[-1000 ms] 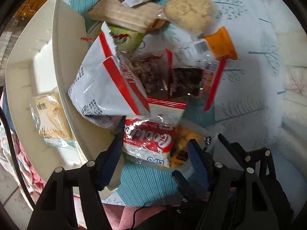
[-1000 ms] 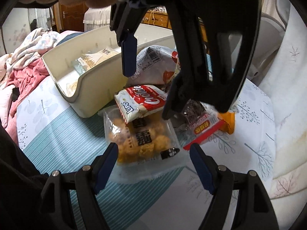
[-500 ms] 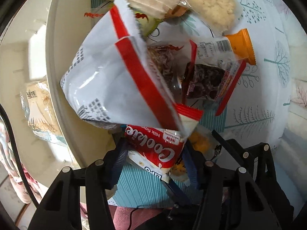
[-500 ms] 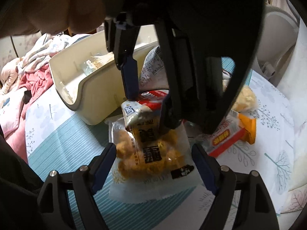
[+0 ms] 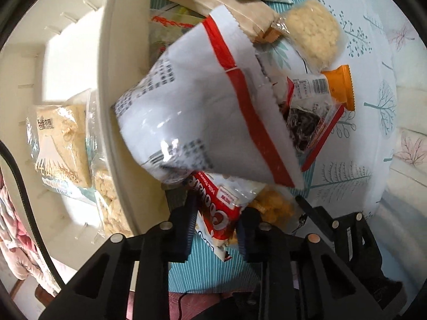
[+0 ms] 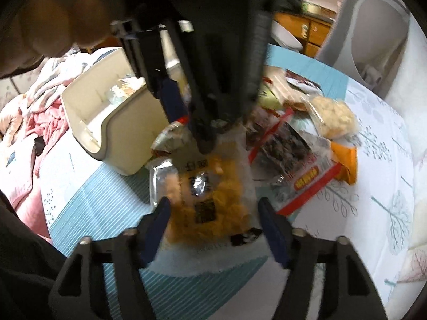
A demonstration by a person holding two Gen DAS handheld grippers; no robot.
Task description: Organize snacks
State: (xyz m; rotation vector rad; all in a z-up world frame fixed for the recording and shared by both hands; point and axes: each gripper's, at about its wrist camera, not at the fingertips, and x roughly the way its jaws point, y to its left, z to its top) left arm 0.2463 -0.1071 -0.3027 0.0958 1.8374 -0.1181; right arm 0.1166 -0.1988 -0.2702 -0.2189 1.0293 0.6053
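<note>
My left gripper (image 5: pixel 217 222) is shut on a red-and-white cookie packet (image 5: pixel 218 210), lifted beside the cream storage bin (image 5: pixel 125 106). A large white bag with red stripes (image 5: pixel 202 122) leans over the bin's rim just ahead. My right gripper (image 6: pixel 214 220) is open, its fingers on either side of a clear bag of yellow puffs (image 6: pixel 210 192) lying on the tablecloth. In the right wrist view the left gripper hangs above that bag, and the cookie packet (image 6: pixel 170 133) is partly hidden behind it.
The bin holds pale wrapped snacks (image 5: pixel 61 144). More snacks lie on the tablecloth: a dark snack in a red-edged packet (image 6: pixel 291 160), an orange packet (image 5: pixel 341 90), a pale crumbly cake (image 5: pixel 312 32), a tan packet (image 5: pixel 221 2). A pink blanket (image 6: pixel 32 122) lies left.
My left gripper closed on the cookie packet and lifted it off the yellow puff bag, toward the bin. My right gripper moved forward around the puff bag.
</note>
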